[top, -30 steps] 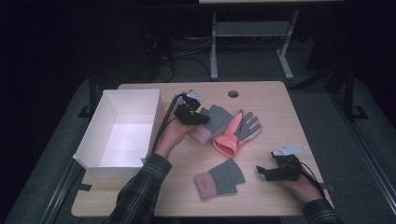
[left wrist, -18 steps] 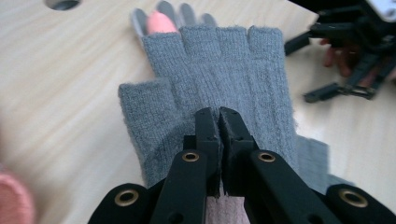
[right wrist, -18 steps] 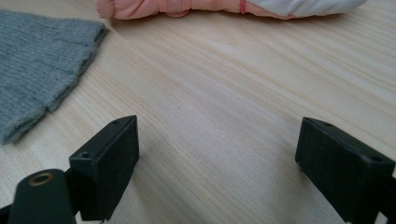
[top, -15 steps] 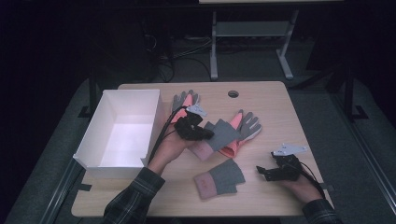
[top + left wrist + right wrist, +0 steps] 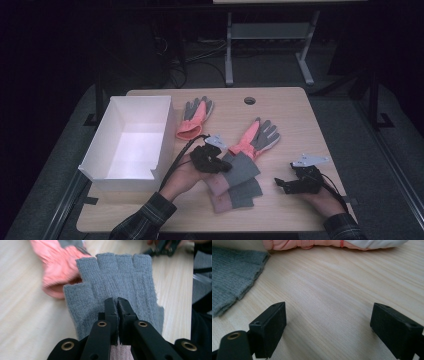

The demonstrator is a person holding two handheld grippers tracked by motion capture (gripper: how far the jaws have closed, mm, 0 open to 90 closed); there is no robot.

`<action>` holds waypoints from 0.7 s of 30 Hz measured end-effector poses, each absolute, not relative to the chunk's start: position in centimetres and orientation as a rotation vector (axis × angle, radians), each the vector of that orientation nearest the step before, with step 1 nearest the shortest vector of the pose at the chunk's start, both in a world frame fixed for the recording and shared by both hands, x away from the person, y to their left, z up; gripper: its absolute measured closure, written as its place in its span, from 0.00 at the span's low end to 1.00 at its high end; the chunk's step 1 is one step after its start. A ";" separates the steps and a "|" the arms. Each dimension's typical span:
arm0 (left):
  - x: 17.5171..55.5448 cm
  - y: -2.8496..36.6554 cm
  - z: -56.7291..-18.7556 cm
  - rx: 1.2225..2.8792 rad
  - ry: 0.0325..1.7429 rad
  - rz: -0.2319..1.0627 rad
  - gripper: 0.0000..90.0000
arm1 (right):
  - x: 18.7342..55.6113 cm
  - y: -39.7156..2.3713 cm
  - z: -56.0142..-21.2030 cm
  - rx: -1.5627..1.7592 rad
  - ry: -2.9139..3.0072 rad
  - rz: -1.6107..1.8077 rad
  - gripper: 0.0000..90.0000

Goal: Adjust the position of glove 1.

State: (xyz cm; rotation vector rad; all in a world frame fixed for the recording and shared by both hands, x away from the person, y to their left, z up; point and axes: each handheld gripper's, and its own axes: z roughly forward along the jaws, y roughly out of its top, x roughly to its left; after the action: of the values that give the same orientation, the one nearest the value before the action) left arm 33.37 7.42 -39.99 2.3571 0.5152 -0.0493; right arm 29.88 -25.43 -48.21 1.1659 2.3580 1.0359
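**Grey fingerless glove pinched in the left gripper, laid over its mate**

The grey fingerless glove (image 5: 241, 170) sits near the middle of the table's front half, clamped in the left gripper (image 5: 220, 164). In the left gripper view the two black jaws are pressed together on the knit of this glove (image 5: 117, 282) close to its cuff end, with the four short finger stubs and the thumb stub pointing away from the camera. In the high view the held glove lies partly on top of a second grey glove (image 5: 239, 195), whose pink cuff faces the table's front edge; the two overlap.

Just beyond the held glove lies a pink and grey work glove (image 5: 256, 137), its pink cuff touching or slipping just under the grey knit; the left gripper view shows that cuff (image 5: 56, 267) right beside the finger stubs. Another pink and grey work glove (image 5: 195, 116) lies farther back, next to the white box (image 5: 100, 150), which stands open along the left side of the table (image 5: 300, 115).

The right gripper (image 5: 287, 185) rests low on the table near the right front, apart from the gloves. In the right gripper view its jaws stand wide apart with only bare wood between them; the edge of a grey glove (image 5: 232, 275) is at the left and a work glove (image 5: 332, 243) along the top.
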 end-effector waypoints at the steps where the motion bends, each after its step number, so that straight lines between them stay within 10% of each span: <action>1: 33.2 7.3 -40.2 2.370 0.502 -0.055 0.97 | 29.9 -25.4 -48.2 1.166 2.358 1.036 0.14; 21: 32.0 6.6 -42.4 2.452 0.430 -0.090 0.97 | 29.9 -25.4 -48.2 1.166 2.358 1.035 0.14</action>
State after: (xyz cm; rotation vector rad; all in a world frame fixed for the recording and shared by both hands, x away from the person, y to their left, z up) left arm 31.99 6.57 -42.36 2.4516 0.4297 -0.0899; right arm 29.89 -25.43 -48.21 1.1655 2.3582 1.0350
